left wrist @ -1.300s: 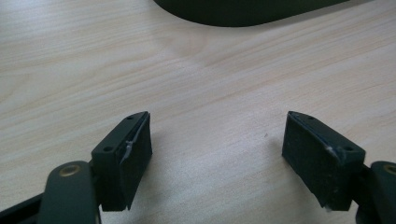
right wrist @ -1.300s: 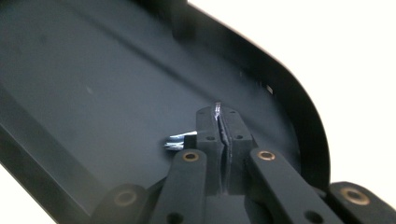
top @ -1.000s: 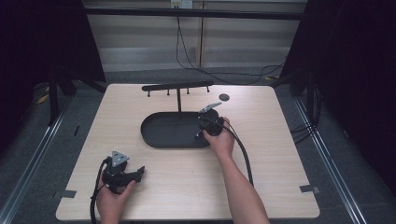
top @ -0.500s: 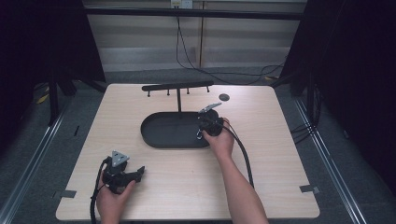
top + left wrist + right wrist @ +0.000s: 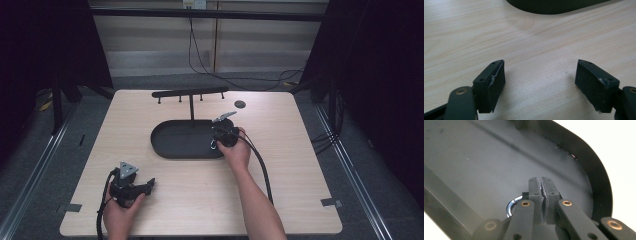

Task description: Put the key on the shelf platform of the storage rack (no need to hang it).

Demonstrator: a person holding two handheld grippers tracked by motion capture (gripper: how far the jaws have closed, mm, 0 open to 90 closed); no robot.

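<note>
My two forearms are bare, without sleeves, at the bottom of the high view. My left gripper (image 5: 149,185), at the lower left, is black with a grey three-cornered plate on top and a black cable behind. My right gripper (image 5: 216,141), near the centre, is black also, with a thick black cable. The jaws are black blocks on arms with brass-coloured rivets and small screw holes.

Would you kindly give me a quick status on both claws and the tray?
Left claw open, over bare table. Right claw shut over the black tray, silver ring beside it; grip unclear. Nothing in the way.
</note>
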